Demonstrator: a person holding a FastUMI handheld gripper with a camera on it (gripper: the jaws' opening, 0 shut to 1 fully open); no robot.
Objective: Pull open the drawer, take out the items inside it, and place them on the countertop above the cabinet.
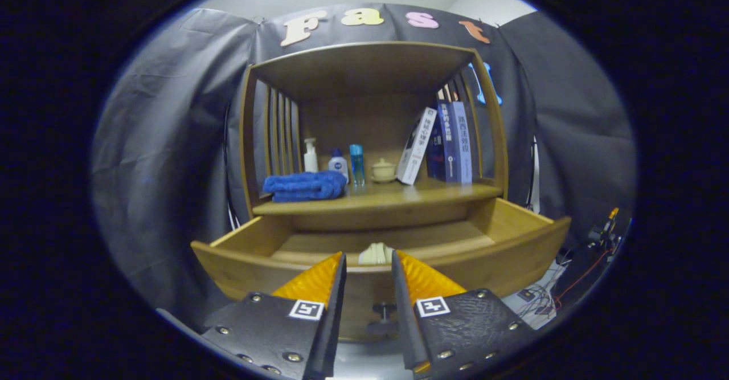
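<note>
Drawer point(512, 237) stands pulled open below the countertop point(393, 196). Risk, we judge: fingers catch the front panel on descent, or nudge the pale item point(376, 253) deeper. Gripper point(368, 263) open, holding nothing; the 1 item sits just ahead, between its 2 fingertips, inside the drawer.

Open tongs point(368, 263) face pulled-out drawer point(501, 254) holding pale item point(376, 253).

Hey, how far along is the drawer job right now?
Done: the drawer is pulled open. In hand: nothing; the tool is open, empty, just in front of the drawer's front panel. Left: the pale item inside must be grasped and set on the countertop.
</note>
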